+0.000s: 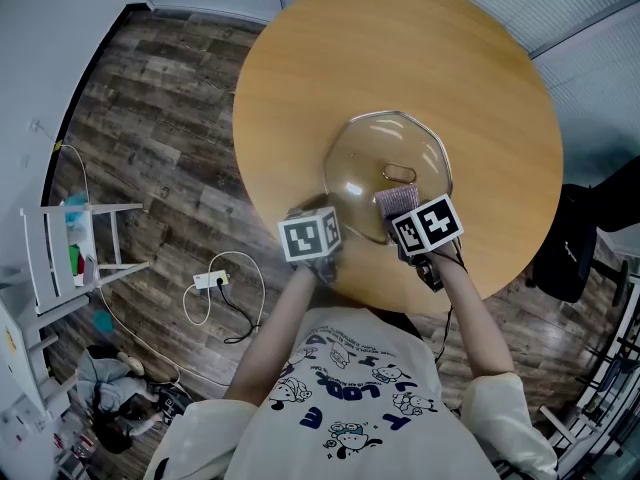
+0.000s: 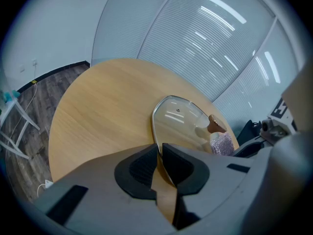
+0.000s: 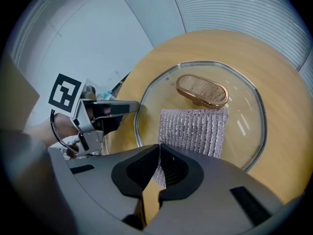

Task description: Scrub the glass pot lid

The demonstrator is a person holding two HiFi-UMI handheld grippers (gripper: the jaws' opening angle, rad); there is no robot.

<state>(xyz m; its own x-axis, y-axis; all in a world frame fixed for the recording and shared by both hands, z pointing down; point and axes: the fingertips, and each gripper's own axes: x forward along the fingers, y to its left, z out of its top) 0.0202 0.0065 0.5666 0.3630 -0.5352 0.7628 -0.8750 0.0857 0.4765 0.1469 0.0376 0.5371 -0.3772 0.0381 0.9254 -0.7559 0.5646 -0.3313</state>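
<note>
Resting on the round wooden surface (image 1: 330, 58), toward the edge nearest the person, is the single glass pot lid (image 1: 390, 173), a clear dome with a metal rim and one oval copper-coloured handle (image 3: 201, 89) at its centre. One silvery ribbed scrubbing pad (image 3: 193, 131) lies flat on the glass just beside the handle, on the person's side of it. The right gripper (image 3: 159, 151) has its jaws pressed nearly together on the near edge of that pad, pinching it while the rest of the pad spreads over the lid. The left gripper (image 2: 160, 150) is likewise closed to a narrow slit, and the lid's rim runs straight into that slit, so it clamps the lid at its left edge (the glass itself shows no suds or marks that can be made out). There are two grippers in all, each with one black-and-white marker cube, and they sit close together at the lid's near side. Beyond the surface lies a dark wood-plank floor (image 1: 160, 118) with one white power strip (image 1: 210, 280) and its cable.
</note>
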